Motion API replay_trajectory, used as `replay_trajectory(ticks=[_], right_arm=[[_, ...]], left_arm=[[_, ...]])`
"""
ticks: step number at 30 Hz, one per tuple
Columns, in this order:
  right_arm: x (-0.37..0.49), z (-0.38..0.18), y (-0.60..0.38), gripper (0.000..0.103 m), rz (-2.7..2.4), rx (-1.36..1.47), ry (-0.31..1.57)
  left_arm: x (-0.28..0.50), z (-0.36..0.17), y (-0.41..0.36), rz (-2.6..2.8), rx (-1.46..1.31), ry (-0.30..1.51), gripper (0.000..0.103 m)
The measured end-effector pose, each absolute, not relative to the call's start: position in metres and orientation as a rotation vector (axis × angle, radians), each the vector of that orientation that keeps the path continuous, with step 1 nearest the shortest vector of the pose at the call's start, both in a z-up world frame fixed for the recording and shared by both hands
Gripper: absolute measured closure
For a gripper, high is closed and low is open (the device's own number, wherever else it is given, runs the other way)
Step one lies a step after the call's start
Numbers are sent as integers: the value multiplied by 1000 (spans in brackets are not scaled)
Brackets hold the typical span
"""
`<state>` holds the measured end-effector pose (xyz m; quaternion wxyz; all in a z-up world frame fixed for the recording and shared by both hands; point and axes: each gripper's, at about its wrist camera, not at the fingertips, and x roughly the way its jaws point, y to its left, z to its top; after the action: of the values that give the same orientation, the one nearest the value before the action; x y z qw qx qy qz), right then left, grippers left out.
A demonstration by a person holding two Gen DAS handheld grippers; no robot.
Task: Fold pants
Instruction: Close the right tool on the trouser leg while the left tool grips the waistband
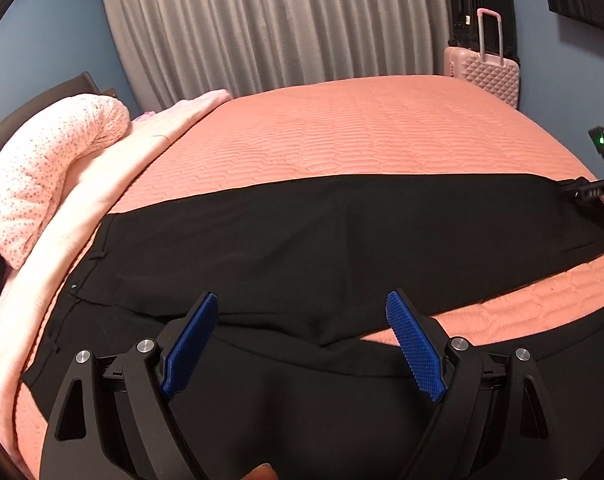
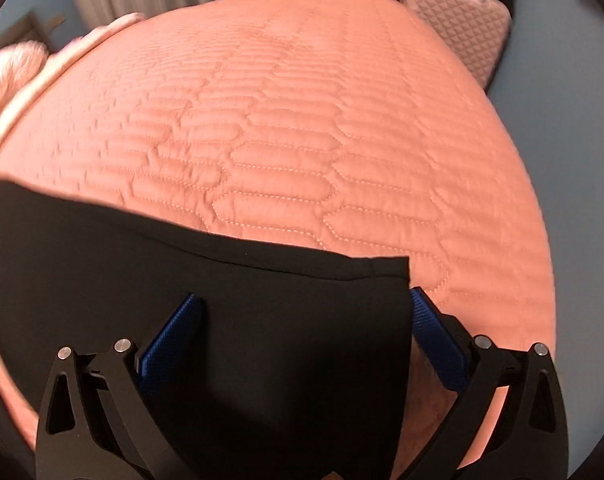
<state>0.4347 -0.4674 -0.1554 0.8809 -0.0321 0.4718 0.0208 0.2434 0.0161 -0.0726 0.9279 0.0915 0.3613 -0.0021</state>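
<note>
1. Black pants (image 1: 341, 240) spread flat across the near part of a bed with a salmon quilted cover (image 1: 361, 132), waistband toward the bed's left edge, legs running toward its right edge.
2. Left gripper (image 1: 302, 340) hovering over the pants' near edge, jaws spread wide, blue pads (image 1: 190, 344) well apart, cloth lying below and between them, nothing held.
3. Right gripper (image 2: 307, 340) at the leg end (image 2: 262, 308) near the bed's right edge, jaws wide open; cloth draped between the pads, hem just beyond the fingertips, hem corner just beside the right pad (image 2: 437, 344). Cannot tell whether pads touch cloth.
4. Pale pink bedding (image 1: 50, 168) heaped at the bed's left edge.
5. Pink suitcase (image 1: 485, 76) past the bed's far right corner, grey curtain (image 1: 270, 20) behind.
</note>
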Motion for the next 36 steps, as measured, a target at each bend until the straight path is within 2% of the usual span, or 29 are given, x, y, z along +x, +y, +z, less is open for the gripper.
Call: replay_trajectory(ticks=[4, 10, 17, 20, 24, 27, 30, 32, 34, 36], right_arm=[[435, -155, -472, 5, 59, -26, 991], [434, -152, -464, 5, 38, -83, 971], [425, -148, -460, 33, 79, -93, 910], [425, -148, -459, 37, 85, -87, 904], [425, -149, -461, 35, 94, -63, 901], [424, -150, -458, 33, 85, -85, 897], [424, -151, -458, 24, 102, -76, 902], [425, -152, -458, 8, 109, -79, 910], [426, -153, -456, 5, 99, -92, 921], [427, -154, -458, 5, 105, -79, 930]], left_arm=[[249, -73, 12, -2, 224, 713, 19], [262, -79, 18, -3, 223, 776, 20], [270, -92, 54, 61, 224, 829, 20], [267, -95, 71, 129, 266, 801, 20], [272, -110, 96, 210, 255, 743, 19], [282, -131, 111, 234, 190, 766, 19], [282, -136, 113, 234, 191, 775, 19], [278, -140, 113, 236, 201, 773, 15], [277, -143, 111, 250, 211, 779, 11], [280, -142, 110, 253, 215, 792, 11]])
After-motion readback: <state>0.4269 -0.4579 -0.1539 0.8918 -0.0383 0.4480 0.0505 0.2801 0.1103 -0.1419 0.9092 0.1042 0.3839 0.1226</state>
